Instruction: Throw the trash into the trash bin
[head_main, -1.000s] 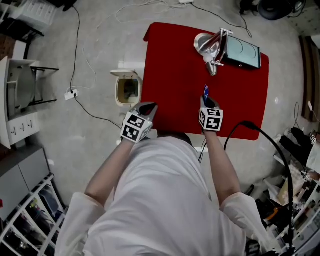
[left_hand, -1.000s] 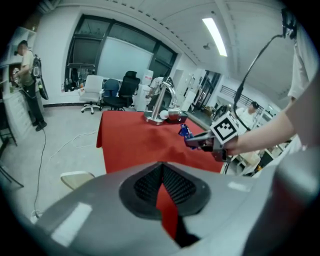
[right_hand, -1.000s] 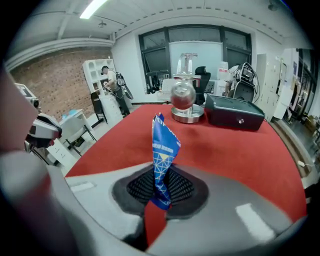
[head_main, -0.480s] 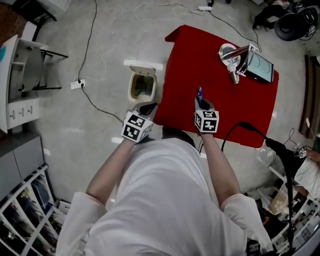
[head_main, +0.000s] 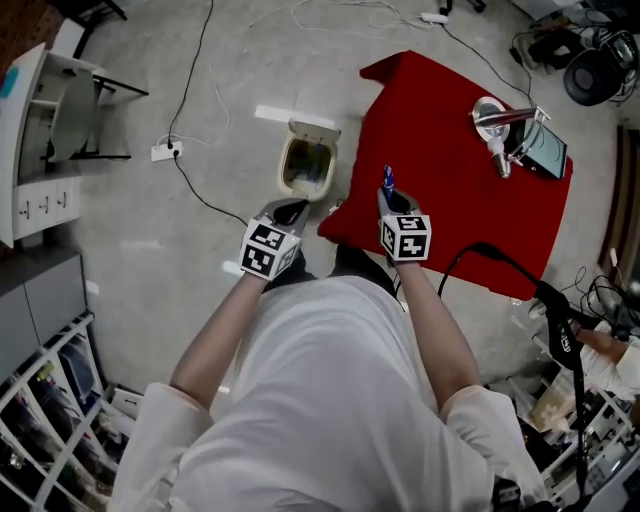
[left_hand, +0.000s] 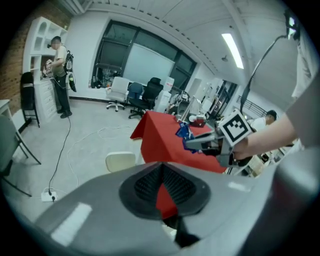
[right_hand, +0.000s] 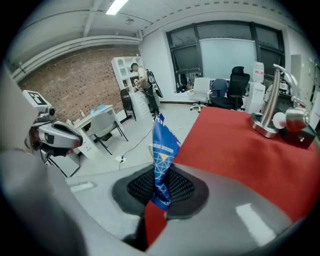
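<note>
Trash, a blue wrapper (head_main: 386, 178), is pinched upright in the right claw (head_main: 391, 196). The open trash bin (head_main: 287, 168) sits at ten o'clock — centre over its mouth before letting go. Left claw (head_main: 290, 212) pressed together, empty.
</note>
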